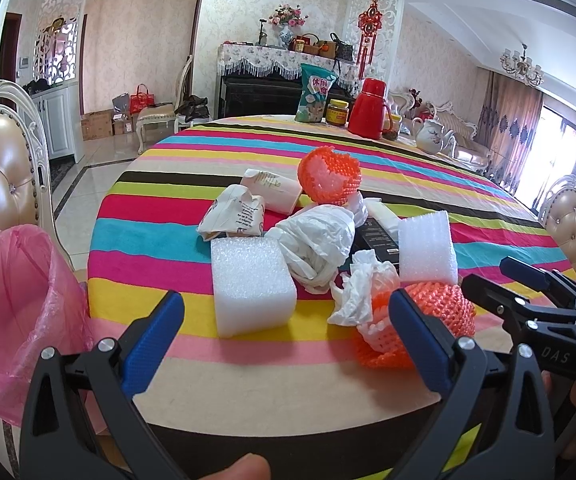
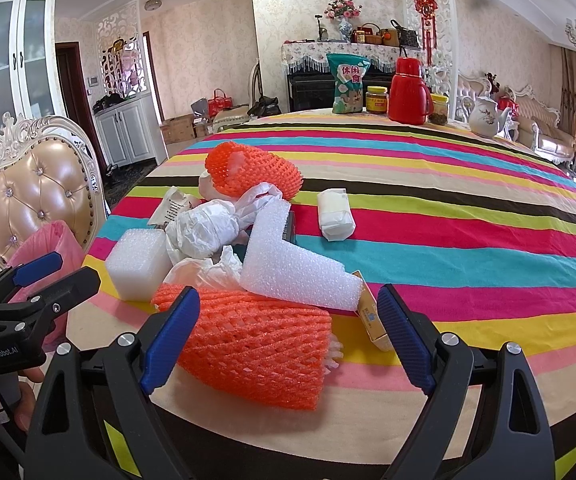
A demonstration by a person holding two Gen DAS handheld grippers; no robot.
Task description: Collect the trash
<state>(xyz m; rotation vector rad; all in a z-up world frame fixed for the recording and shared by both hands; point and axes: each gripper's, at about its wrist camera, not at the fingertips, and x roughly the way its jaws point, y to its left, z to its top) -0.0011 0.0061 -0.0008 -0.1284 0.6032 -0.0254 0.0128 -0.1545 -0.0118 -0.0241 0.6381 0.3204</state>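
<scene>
Jaws of both the left gripper (image 1: pixel 288 334) and right gripper (image 2: pixel 288 334) gape, empty; orange foam net (image 2: pixel 255 340) looks light, squashy: pinch mid-body.

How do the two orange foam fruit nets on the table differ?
The near orange net lies flat on its side at the table edge, between the right claw fingers; the far orange net sits behind the trash pile, puffed rounder, its open mouth showing. Both are orange mesh foam sleeves.
</scene>
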